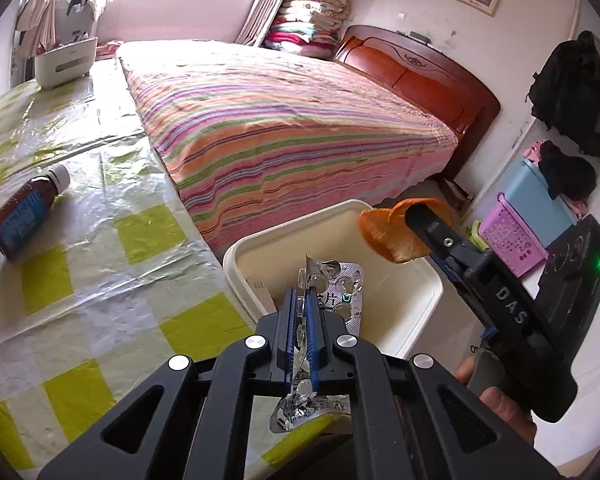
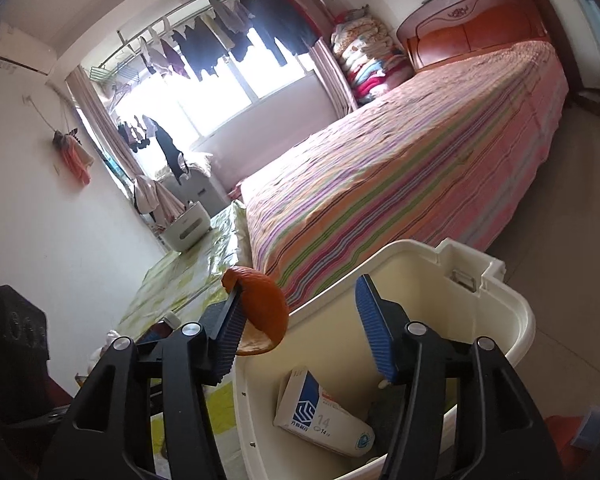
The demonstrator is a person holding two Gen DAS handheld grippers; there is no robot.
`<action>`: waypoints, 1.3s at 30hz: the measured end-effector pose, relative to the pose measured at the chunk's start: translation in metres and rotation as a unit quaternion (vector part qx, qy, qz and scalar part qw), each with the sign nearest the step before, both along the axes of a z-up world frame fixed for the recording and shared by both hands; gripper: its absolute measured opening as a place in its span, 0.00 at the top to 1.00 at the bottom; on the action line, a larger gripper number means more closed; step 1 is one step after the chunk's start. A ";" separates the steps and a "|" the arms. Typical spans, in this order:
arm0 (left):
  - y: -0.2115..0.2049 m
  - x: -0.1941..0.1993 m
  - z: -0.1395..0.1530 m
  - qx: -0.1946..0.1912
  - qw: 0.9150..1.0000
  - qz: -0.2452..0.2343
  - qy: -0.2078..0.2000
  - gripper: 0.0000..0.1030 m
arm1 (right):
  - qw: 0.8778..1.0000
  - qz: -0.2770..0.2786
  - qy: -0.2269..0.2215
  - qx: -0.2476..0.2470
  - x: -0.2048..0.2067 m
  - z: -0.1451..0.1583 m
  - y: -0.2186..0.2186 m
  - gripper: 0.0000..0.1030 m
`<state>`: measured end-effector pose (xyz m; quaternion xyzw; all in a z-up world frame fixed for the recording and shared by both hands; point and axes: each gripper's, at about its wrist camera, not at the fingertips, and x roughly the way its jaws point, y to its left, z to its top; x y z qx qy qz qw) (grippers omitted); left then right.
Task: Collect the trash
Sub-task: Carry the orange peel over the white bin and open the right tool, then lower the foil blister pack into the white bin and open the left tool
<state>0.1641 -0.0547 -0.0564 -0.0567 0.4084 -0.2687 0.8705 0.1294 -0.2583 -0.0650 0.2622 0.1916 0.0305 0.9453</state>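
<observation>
The left gripper (image 1: 300,300) is clamped on a crumpled foil blister pack (image 1: 342,288), held just above the near rim of the cream bin (image 1: 428,280). The right gripper (image 2: 300,320) has its jaws apart; an orange peel (image 2: 260,312) sticks to its left pad, over the bin's rim. In the bin lies a white-and-blue carton (image 2: 320,412). Beside the bin, on the desk (image 1: 100,280), lies a brown bottle (image 1: 24,212). Only fingertips of the person's hand (image 1: 496,396) show; the rest is hidden.

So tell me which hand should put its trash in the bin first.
Right. The right gripper is open above the cream bin, and the orange peel clings to one finger only. The left gripper is shut on the blister pack near the rim.
</observation>
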 end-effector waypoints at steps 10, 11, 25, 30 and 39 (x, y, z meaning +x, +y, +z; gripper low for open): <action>-0.011 -0.001 -0.001 0.007 1.000 -0.006 -0.002 0.95 | 0.996 -0.046 -0.038 -0.066 -0.014 0.015 0.008 0.44; -0.011 -0.001 -0.002 0.008 1.000 -0.007 -0.001 0.95 | 0.998 -0.042 -0.018 -0.051 -0.009 0.009 0.005 0.44; -0.025 -0.006 0.007 0.013 0.999 -0.023 -0.024 0.95 | 0.997 -0.059 -0.055 -0.016 -0.023 0.008 -0.006 0.39; -0.035 -0.006 0.009 0.018 0.999 -0.033 -0.034 0.94 | 0.995 -0.071 -0.065 -0.007 -0.031 0.006 -0.018 0.39; -0.034 -0.012 0.011 0.020 0.997 -0.010 -0.076 0.29 | 0.996 -0.068 -0.064 -0.005 -0.026 0.006 -0.015 0.38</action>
